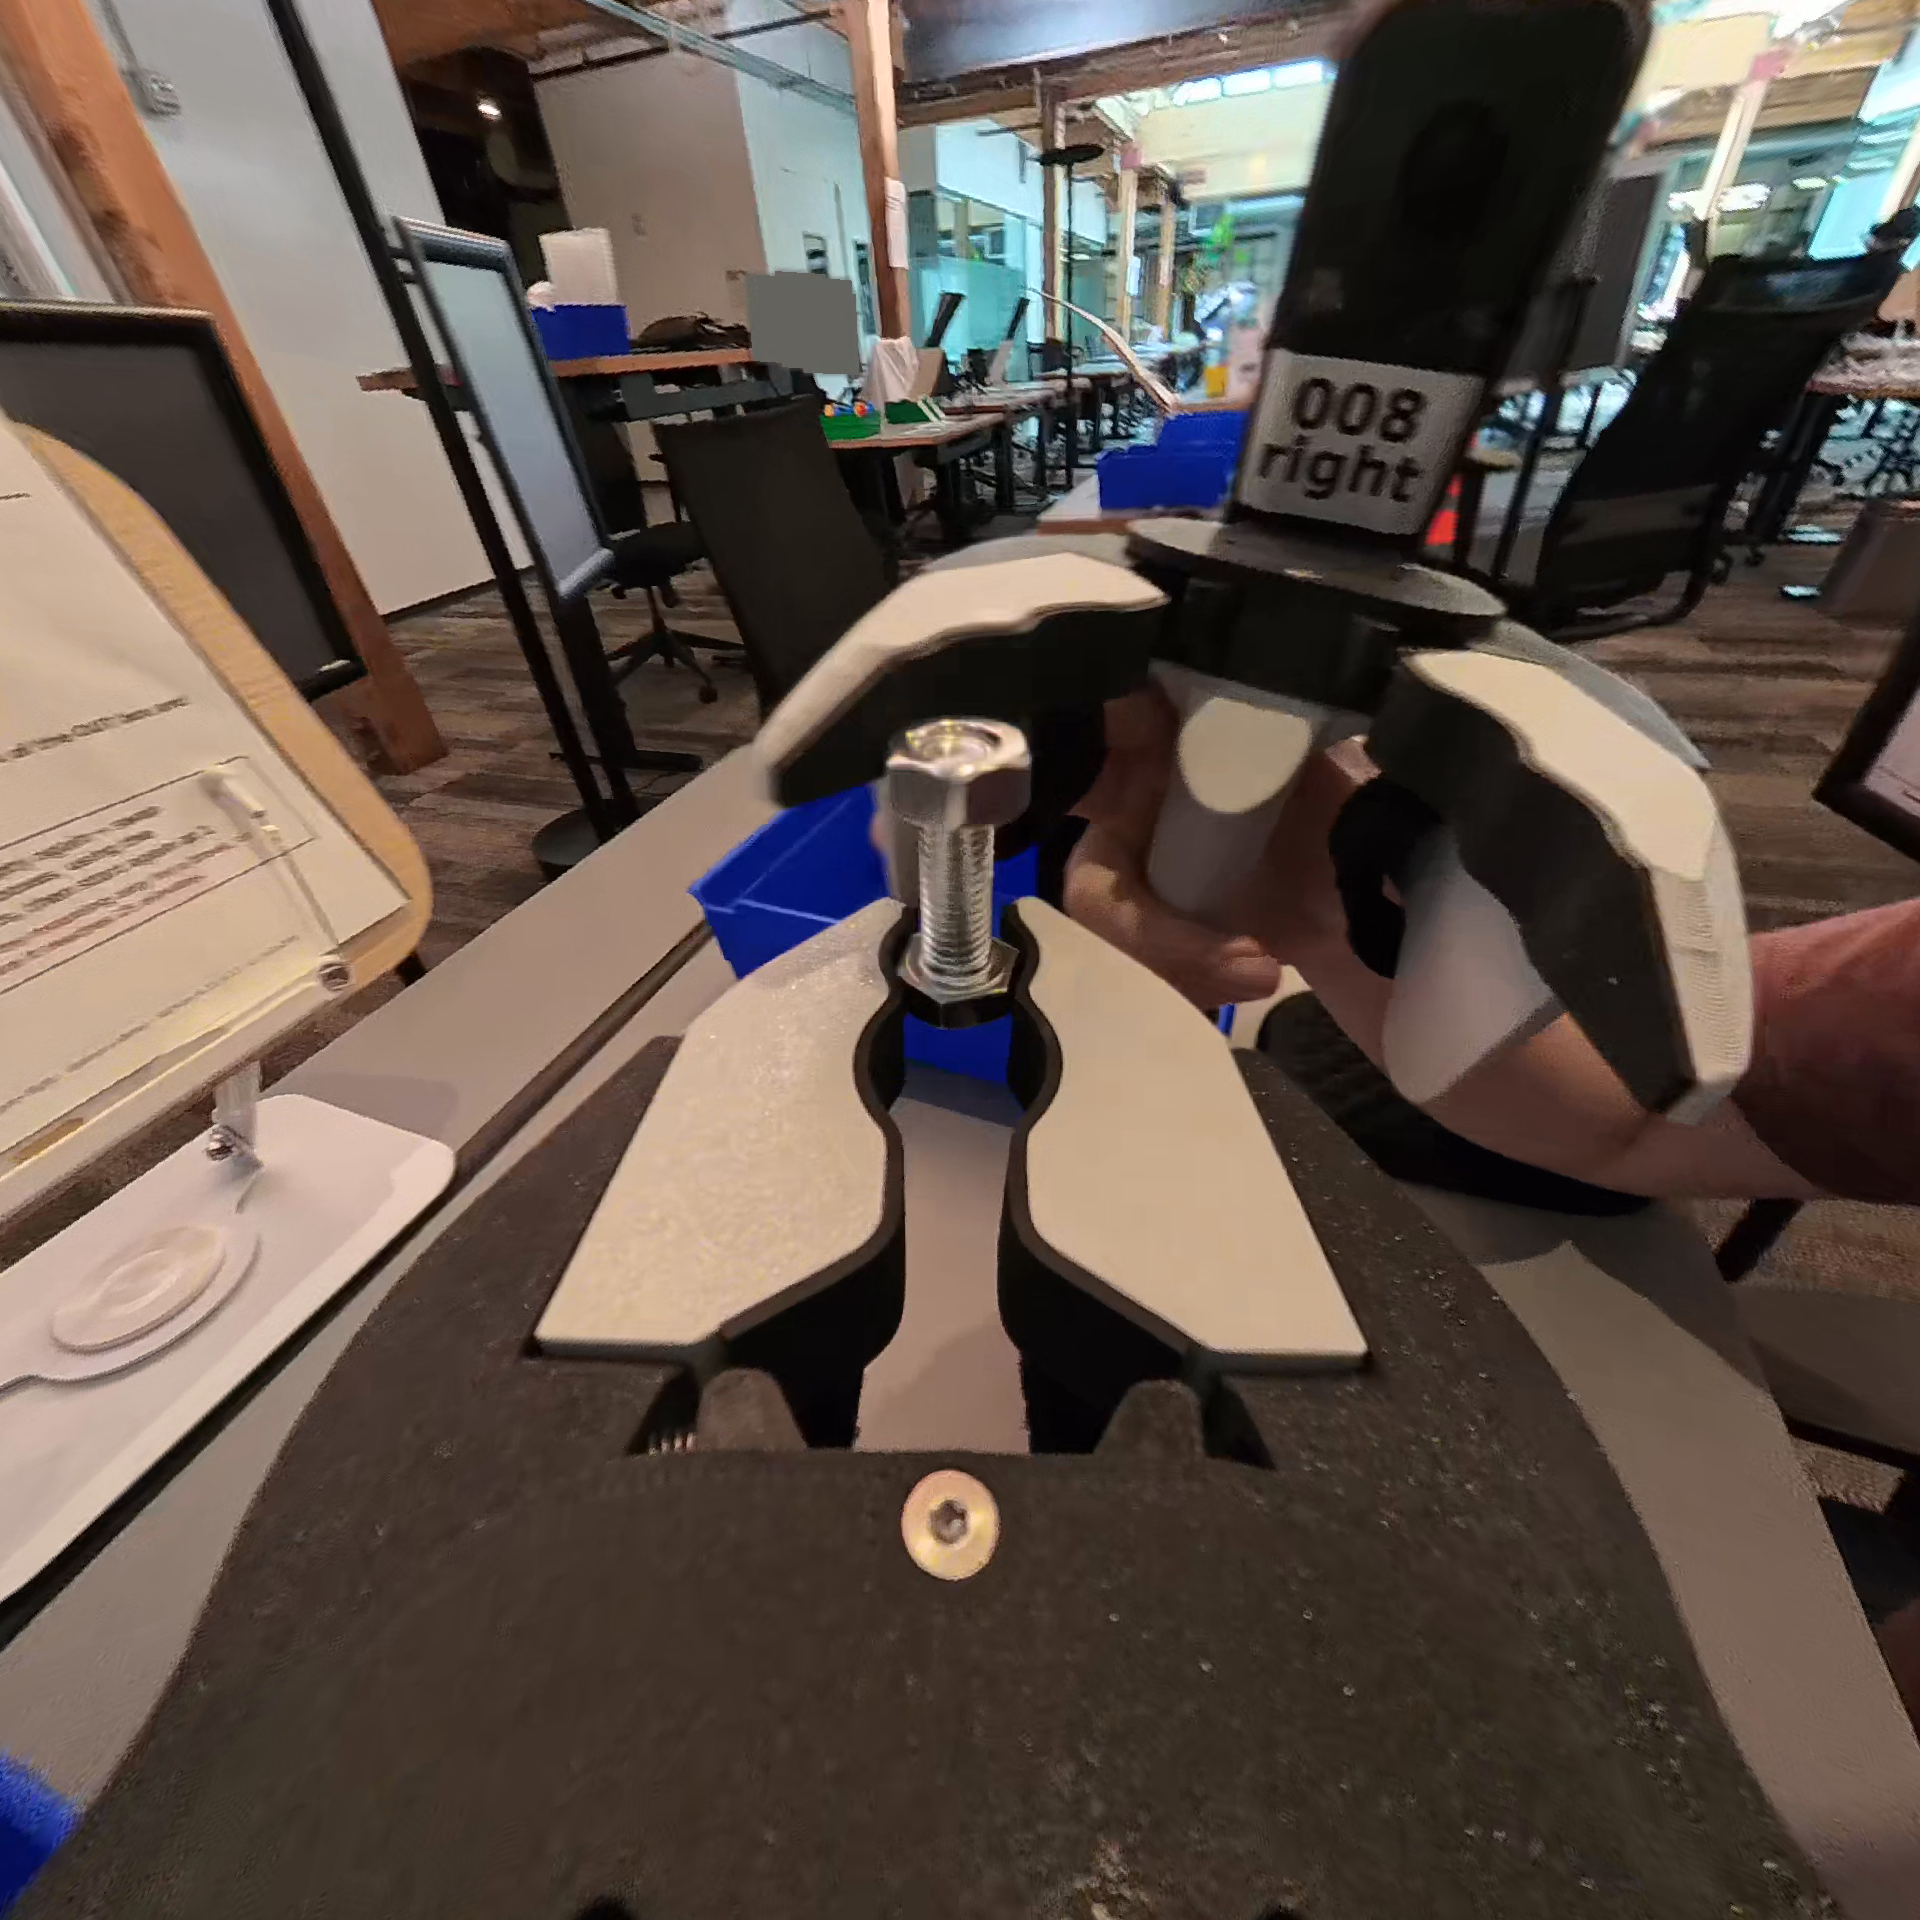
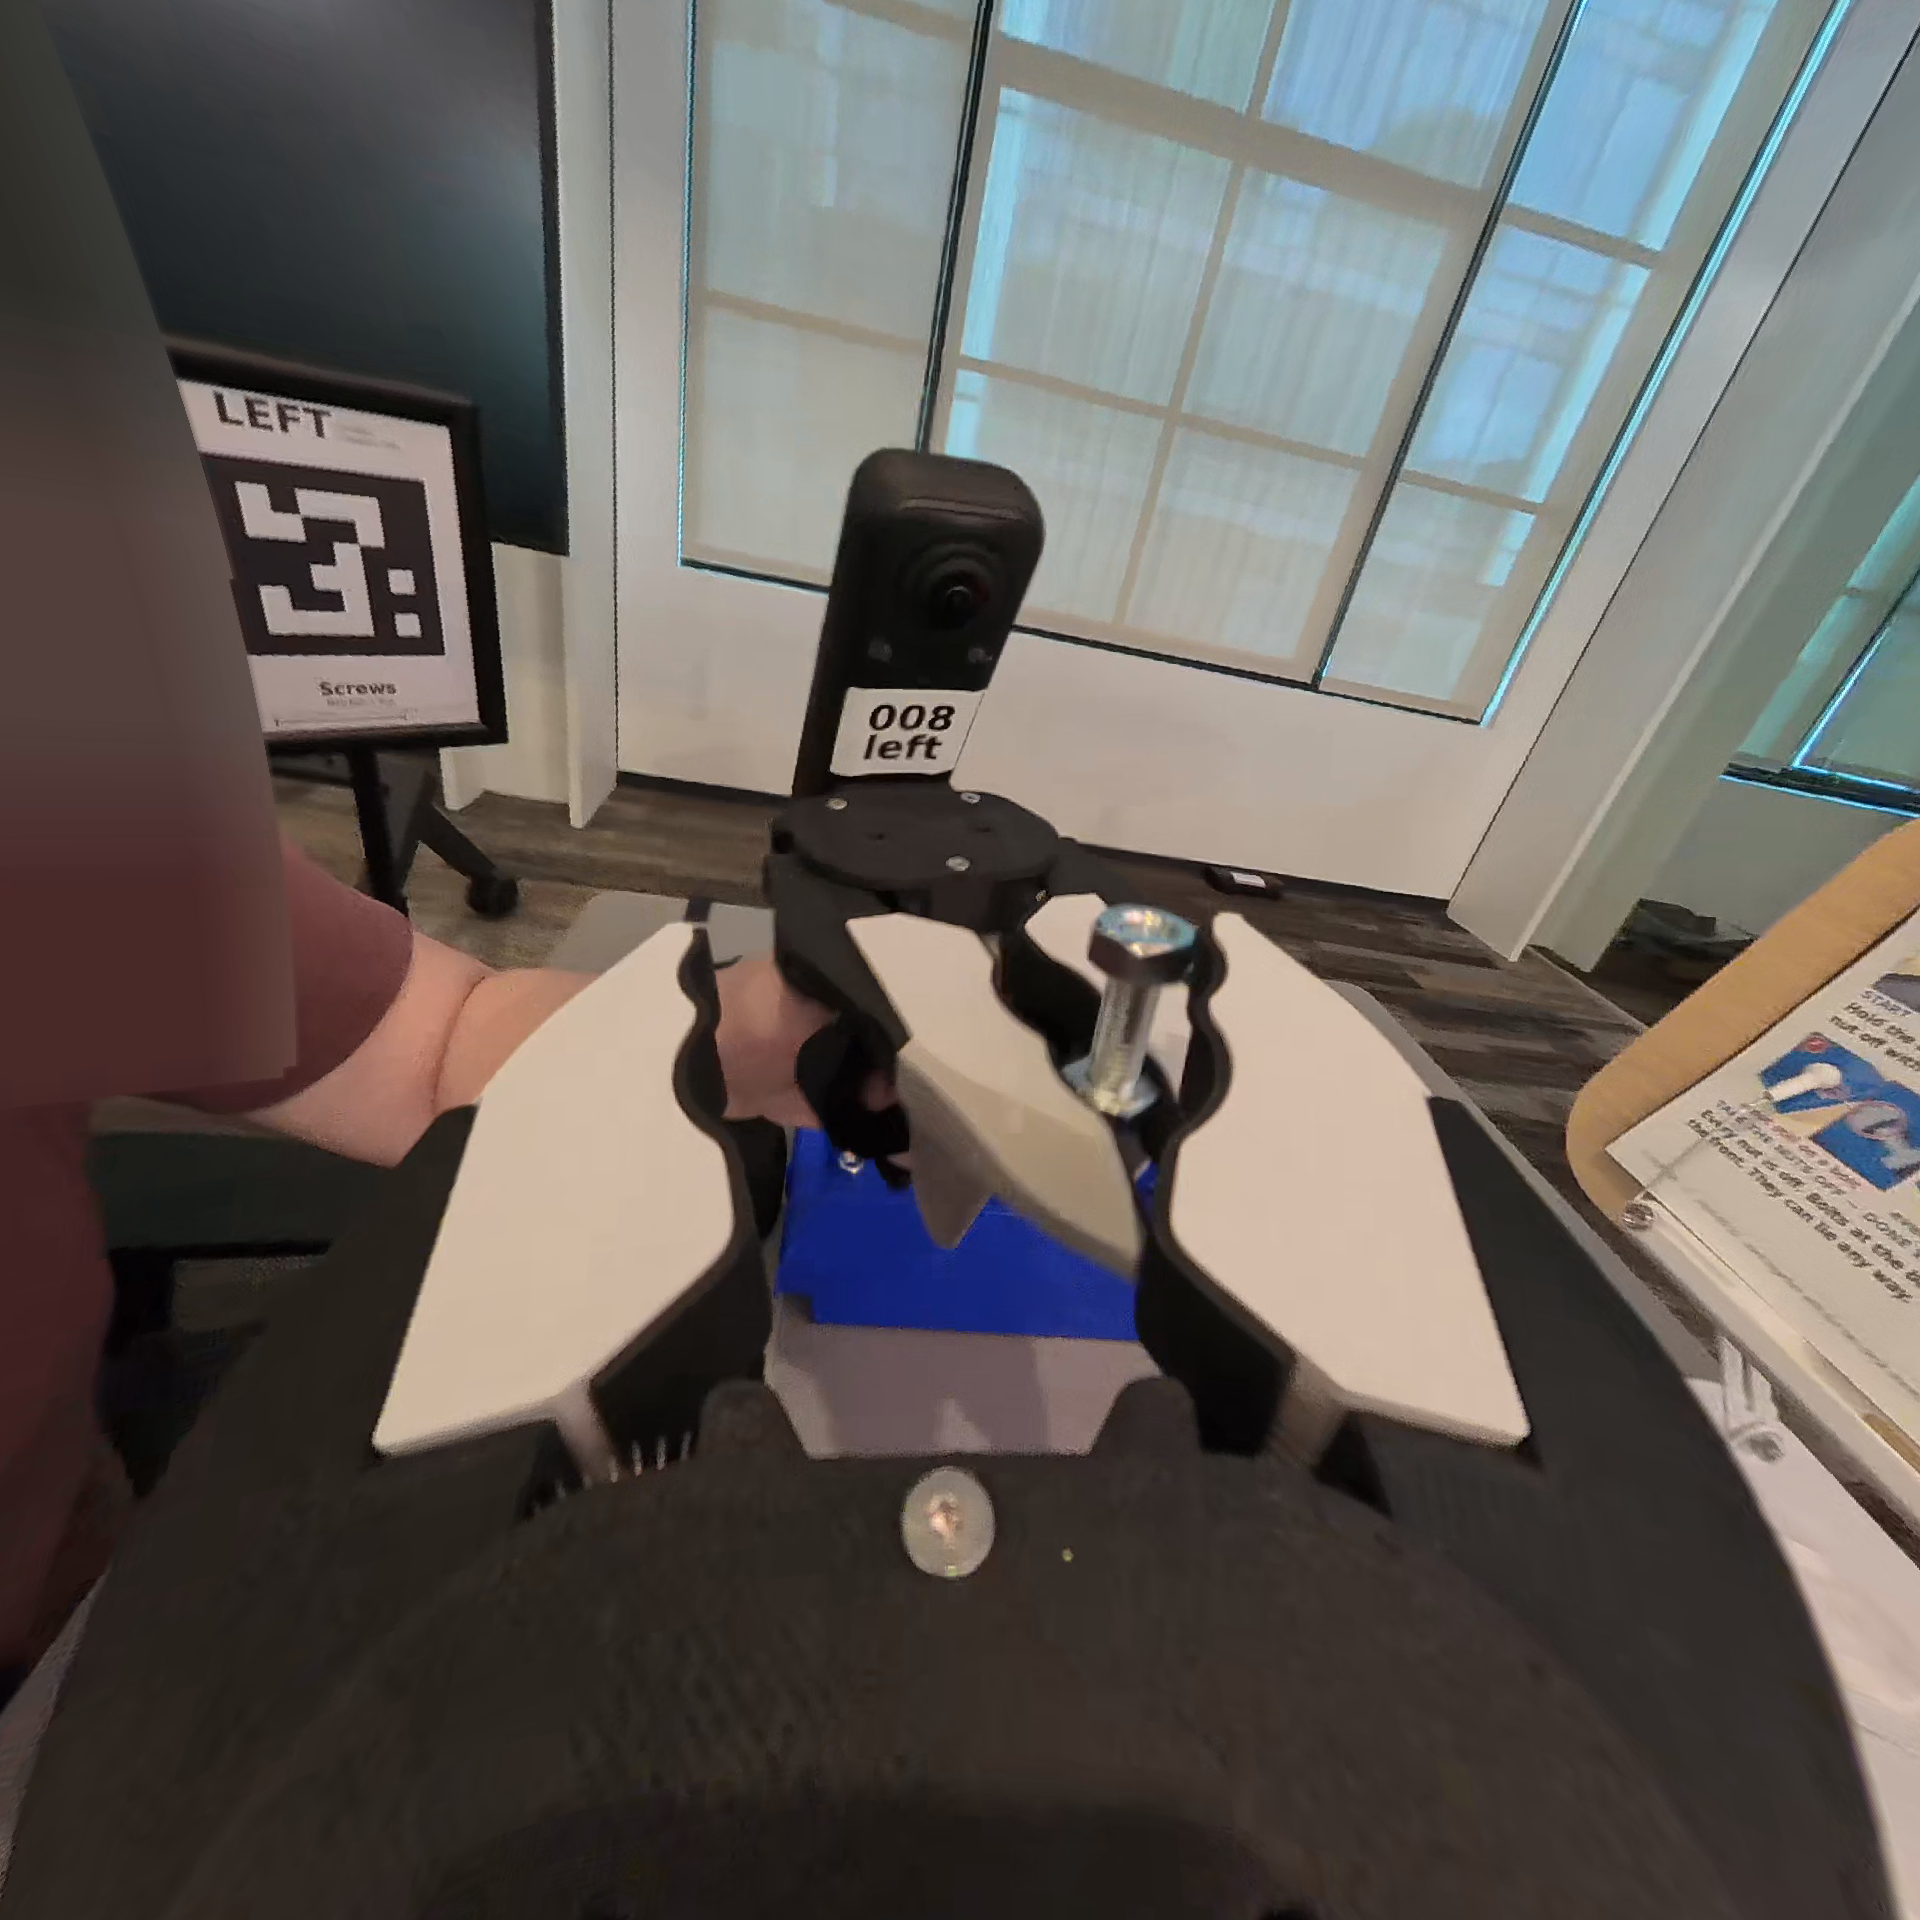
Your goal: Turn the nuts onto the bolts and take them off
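Above the blue bin (image 1: pixel 800 883), in the left wrist view, the left hand-held gripper (image 1: pixel 956 961) is clenching the nut (image 1: pixel 951 971) at the low end of an upright bolt (image 1: pixel 956 831), whose long axis is running straight up to its hex head. Over that head the right hand-held gripper (image 1: pixel 1247 748) is hanging released, fingers spread wide, one finger lying just above the bolt head. A white label with writing is sitting on its camera mount, and a printed sheet (image 1: pixel 135 883) is standing left of the bolt.

Over the same bin (image 2: pixel 935 1278), in the right wrist view, the right hand-held gripper (image 2: pixel 956 1049) is gaping, with the bolt (image 2: pixel 1127 1013) standing near its right-hand finger, not centred. The left hand-held gripper (image 2: pixel 1117 1153) is reaching in from behind, grasping the nut (image 2: pixel 1114 1089). A labelled camera is standing behind the bolt, a framed marker sign (image 2: pixel 332 540) is standing far left. I judge the right one must shift sideways to close on the head.
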Motion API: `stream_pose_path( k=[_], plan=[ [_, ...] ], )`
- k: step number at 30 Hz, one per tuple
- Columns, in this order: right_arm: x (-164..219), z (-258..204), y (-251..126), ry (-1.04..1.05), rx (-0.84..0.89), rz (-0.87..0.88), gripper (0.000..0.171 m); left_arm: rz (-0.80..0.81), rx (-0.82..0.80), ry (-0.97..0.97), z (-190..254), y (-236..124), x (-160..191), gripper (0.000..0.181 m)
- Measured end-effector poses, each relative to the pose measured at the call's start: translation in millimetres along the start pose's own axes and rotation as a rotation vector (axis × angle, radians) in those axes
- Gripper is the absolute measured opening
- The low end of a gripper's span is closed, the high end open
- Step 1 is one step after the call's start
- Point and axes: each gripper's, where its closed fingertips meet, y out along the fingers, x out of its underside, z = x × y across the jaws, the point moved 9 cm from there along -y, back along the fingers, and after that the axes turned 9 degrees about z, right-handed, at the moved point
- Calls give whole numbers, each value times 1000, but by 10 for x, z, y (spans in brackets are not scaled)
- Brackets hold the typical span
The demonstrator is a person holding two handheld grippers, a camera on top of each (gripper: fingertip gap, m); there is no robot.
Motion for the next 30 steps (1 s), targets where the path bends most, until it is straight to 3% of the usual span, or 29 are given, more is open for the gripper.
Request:
stream_pose_path(
  k=[3,13,18,26,30],
  plan=[
    [-60,-2,-61,-3,-14,-21,78,27,-45,-28,-131,-100,-44,15],
    [3,10,14,50,-1,33,88,-22,17,28,48,23,8,14],
    [-71,0,-71,-6,1,-53,78,-16,-26,0,-78,-69,-32,14],
    [-4,41,1,59,34,27,88,-52,38,22,62,22,-1,15],
    [41,16,32,48,12,-36,90,-64,15,24,23,32,34,14]
  ],
)
